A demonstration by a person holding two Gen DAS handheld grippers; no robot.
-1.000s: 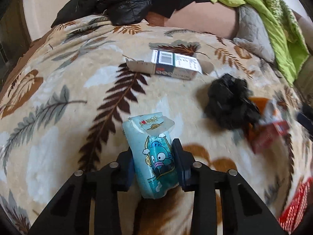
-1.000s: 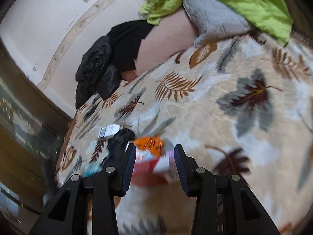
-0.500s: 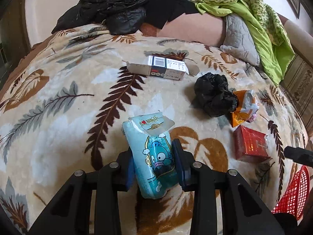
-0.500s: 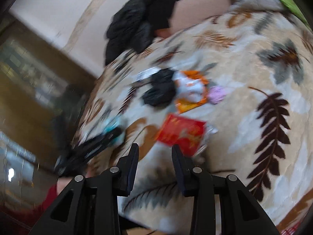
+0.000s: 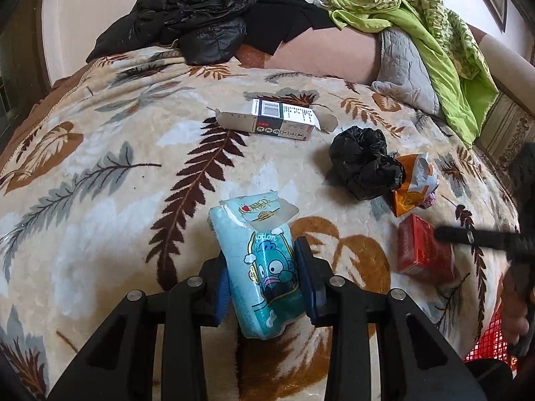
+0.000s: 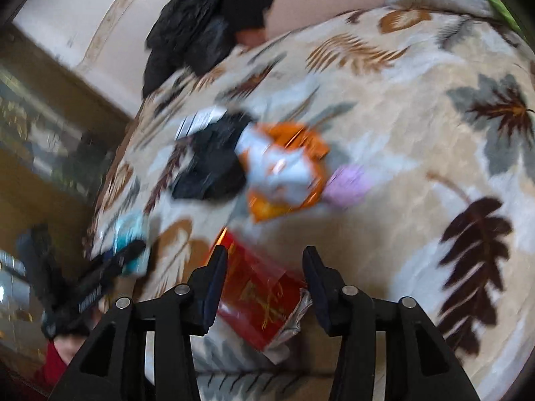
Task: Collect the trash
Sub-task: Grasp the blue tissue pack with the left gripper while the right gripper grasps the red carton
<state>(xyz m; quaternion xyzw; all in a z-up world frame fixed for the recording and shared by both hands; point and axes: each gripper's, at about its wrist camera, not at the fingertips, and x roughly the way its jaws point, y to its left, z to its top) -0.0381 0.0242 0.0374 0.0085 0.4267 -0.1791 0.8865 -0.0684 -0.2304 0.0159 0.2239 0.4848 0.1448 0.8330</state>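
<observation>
While the left tongs gripped one piece of trash, the rest lay spread on the bed.

Blue packet: the blue cartoon tissue packet [image 5: 264, 267] sat clamped between the pads of the left tongs [image 5: 264, 282], torn top pointing away from them.
Left tongs: clenched on the blue cartoon tissue packet, above the leaf-patterned blanket [image 5: 100, 180].
Red pack: the red pack [image 6: 264, 297] lay on the blanket between the two fingers of the right tongs [image 6: 264, 284], a crumpled silver wrapper end toward the right finger.
Right tongs: jaws opening, the red pack between them; this view was blurred, so contact with the pads could not be told.
Orange wrapper: the orange wrapper [image 6: 284, 173] lay just ahead of the right tongs, beyond the red pack.
Black bag: the crumpled black bag [image 5: 364, 163] touched the orange wrapper, ahead and right of the left tongs.
Purple scrap: the purple scrap [image 6: 347, 183] sat just right of the orange wrapper.
Open carton: the open carton [image 5: 281, 122] lay farther ahead of the left tongs.
Beyond: a black jacket [image 5: 197, 16] and green cloth [image 5: 428, 23] lay at the bed's far end.
</observation>
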